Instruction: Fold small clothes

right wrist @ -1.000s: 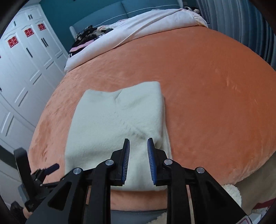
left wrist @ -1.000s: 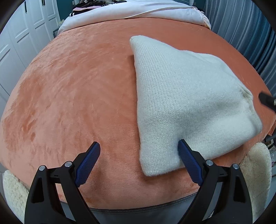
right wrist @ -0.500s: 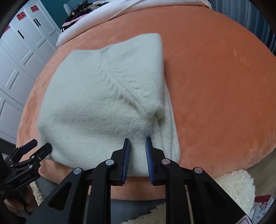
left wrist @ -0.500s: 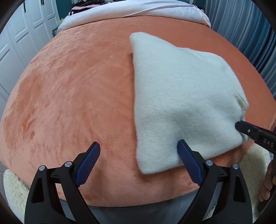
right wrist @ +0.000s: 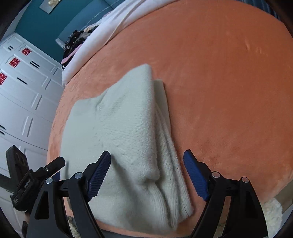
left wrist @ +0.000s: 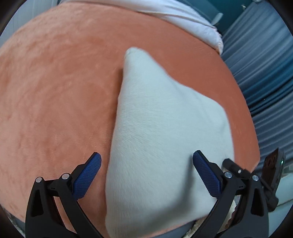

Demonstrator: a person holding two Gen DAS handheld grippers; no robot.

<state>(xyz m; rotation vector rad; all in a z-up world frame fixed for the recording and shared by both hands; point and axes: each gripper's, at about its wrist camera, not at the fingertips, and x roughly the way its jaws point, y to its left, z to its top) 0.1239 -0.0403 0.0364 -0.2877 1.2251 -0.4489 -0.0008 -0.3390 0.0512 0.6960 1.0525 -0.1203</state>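
A folded cream knit garment [left wrist: 161,139] lies on the orange plush bed cover [left wrist: 55,91], near its front edge. My left gripper [left wrist: 146,172] hovers over the garment's near left corner, its jaws opening wide; the left blue pad [left wrist: 87,174] is over bare cover and the right pad [left wrist: 207,174] over the knit. In the right wrist view the same garment [right wrist: 117,139] shows its folded layers and a ribbed edge. My right gripper [right wrist: 146,174] straddles that near right corner, jaws opening, pads clear of the cloth. The other gripper [right wrist: 36,179] shows at the left.
White bedding [left wrist: 183,16] lies across the far end of the bed. Blue-grey curtains [left wrist: 265,73] hang at the right, white wardrobe doors [right wrist: 22,102] stand at the left. A fluffy cream rug [right wrist: 272,214] lies on the floor below the bed's front edge.
The left gripper slid right over the garment's corner, jaws a little wider. The right gripper dropped toward the garment's near edge and its narrow jaws spread wide.
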